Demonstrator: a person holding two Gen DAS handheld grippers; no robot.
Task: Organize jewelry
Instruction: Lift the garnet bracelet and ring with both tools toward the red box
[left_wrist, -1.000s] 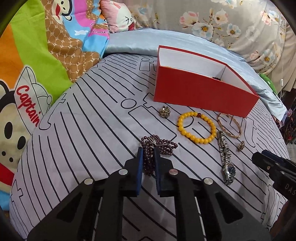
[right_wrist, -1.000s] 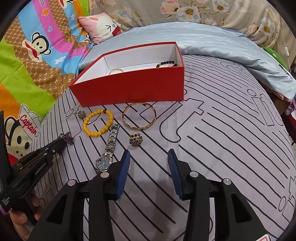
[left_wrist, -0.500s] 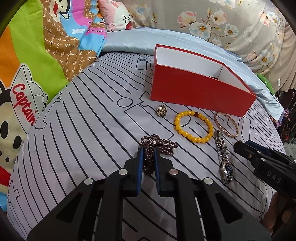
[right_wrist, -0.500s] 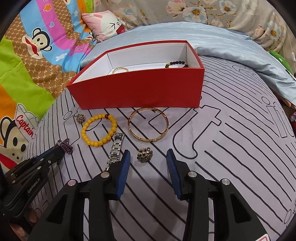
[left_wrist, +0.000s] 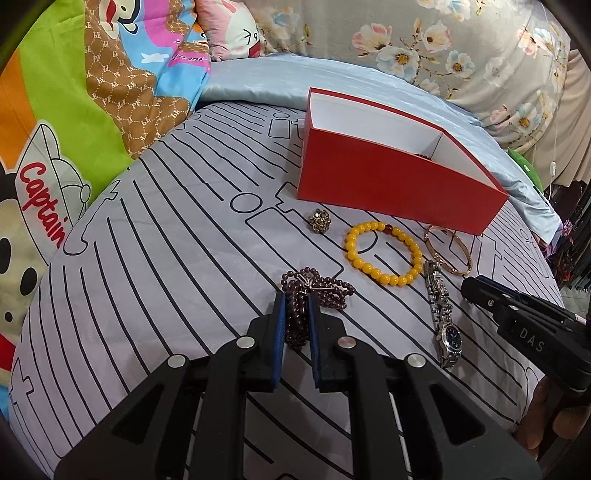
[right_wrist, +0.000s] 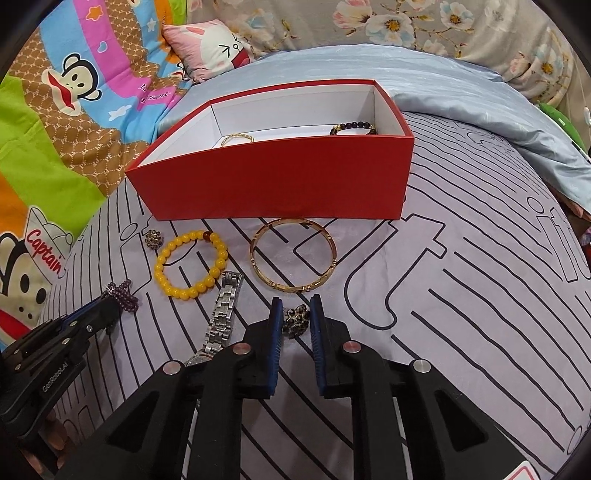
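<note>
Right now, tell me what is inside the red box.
Inside the red box: a thin gold bracelet at left and a dark beaded bracelet at right. The front wall hides the floor nearest the camera.

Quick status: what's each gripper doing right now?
Left gripper: shut on the dark purple bead bracelet.
Right gripper: jaws closing on the dark cluster ring between them.

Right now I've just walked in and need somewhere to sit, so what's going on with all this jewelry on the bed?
A person is sorting jewelry into the red box with two handheld claws. The left claw is shut on a dark purple bead bracelet. The right claw is closing around a dark cluster ring. A yellow bead bracelet, gold bangle, silver watch and another cluster ring lie loose on the bedspread.
</note>
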